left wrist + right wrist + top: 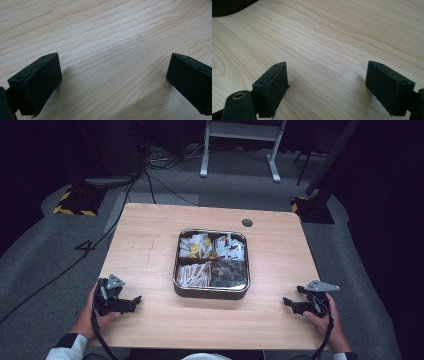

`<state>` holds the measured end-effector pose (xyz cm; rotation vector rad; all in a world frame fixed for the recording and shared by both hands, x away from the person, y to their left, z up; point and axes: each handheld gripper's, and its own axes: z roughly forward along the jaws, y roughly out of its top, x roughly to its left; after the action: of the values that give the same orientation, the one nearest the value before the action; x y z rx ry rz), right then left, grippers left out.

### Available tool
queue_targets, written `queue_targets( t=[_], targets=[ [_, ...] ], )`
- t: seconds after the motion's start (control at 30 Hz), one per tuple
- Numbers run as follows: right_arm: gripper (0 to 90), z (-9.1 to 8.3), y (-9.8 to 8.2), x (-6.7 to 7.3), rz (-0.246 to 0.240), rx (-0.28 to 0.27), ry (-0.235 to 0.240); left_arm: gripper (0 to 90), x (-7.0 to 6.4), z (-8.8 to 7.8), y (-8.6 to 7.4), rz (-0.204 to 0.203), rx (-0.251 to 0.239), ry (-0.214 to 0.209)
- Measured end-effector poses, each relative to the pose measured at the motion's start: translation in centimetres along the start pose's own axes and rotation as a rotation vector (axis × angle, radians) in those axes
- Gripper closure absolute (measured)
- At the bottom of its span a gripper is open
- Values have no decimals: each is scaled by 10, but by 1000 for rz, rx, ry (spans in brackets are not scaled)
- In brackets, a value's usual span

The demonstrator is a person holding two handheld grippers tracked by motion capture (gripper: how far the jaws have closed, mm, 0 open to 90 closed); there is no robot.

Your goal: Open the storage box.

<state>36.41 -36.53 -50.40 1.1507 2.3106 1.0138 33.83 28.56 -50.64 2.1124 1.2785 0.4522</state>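
Observation:
A square metal tray (176, 270) with four compartments sits in the middle of the wooden table (145, 245). Its compartments hold paper sachets and dark packets. My left gripper (136, 301) rests near the front left of the table, held by a hand, pointing right toward the tray. In the left gripper view its jaws stand wide apart over bare wood, so the left gripper (113, 82) is open and empty. My right gripper (287, 302) rests near the front right, pointing left. The right gripper (327, 87) is also open, with only wood grain between its jaws.
A small dark round grommet (247, 223) sits near the table's far edge. Cables (150, 180) run over the grey floor behind the table, beside a white frame (240, 150) and stands with yellow-black striped feet (75, 202). Bare wood lies on both sides of the tray.

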Motion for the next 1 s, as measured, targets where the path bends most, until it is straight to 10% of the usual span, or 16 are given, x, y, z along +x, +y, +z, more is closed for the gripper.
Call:
queue_targets(
  t=[1.0],
  targets=[
    [179,-1,7,-3,2,20,24,0,6,-2,-2,44,2,-37]
  ],
)
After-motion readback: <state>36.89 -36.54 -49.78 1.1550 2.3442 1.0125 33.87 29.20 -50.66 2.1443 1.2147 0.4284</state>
